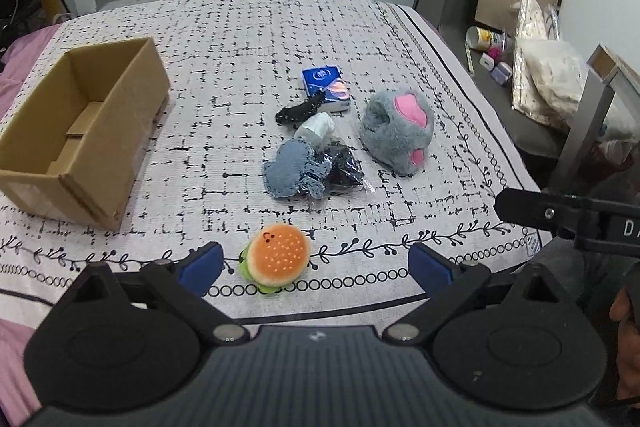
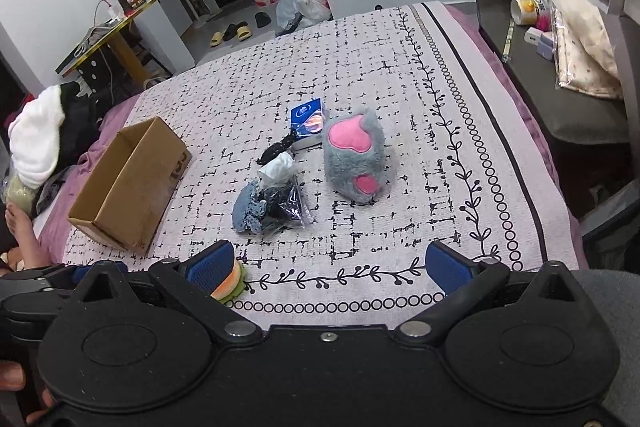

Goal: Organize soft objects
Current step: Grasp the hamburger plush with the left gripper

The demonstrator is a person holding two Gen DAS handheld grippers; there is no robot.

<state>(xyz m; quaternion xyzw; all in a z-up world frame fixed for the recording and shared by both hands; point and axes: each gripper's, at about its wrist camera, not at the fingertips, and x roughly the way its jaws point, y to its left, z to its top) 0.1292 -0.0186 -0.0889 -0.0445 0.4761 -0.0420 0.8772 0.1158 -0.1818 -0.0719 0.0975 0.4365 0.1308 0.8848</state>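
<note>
A plush hamburger (image 1: 276,258) lies on the patterned bedspread (image 1: 248,39) between the fingers of my open left gripper (image 1: 316,265), nearer the left finger and untouched. Beyond it sit a blue-grey cloth (image 1: 294,174), a dark item in a clear bag (image 1: 345,167), a white bundle (image 1: 317,129), a black fabric piece (image 1: 298,111), a blue tissue pack (image 1: 327,87) and a grey furry paw slipper (image 1: 398,129). An empty cardboard box (image 1: 80,131) stands at the left. My right gripper (image 2: 329,267) hangs open over the near edge; the hamburger (image 2: 230,285) peeks out beside its left finger.
A dark bench (image 2: 576,99) to the right of the bed carries bagged bedding (image 2: 580,39), a tin and small boxes. Clothes are piled at the bed's left (image 2: 36,139), next to a person's bare foot (image 2: 22,231). Slippers and plastic bags lie on the floor beyond.
</note>
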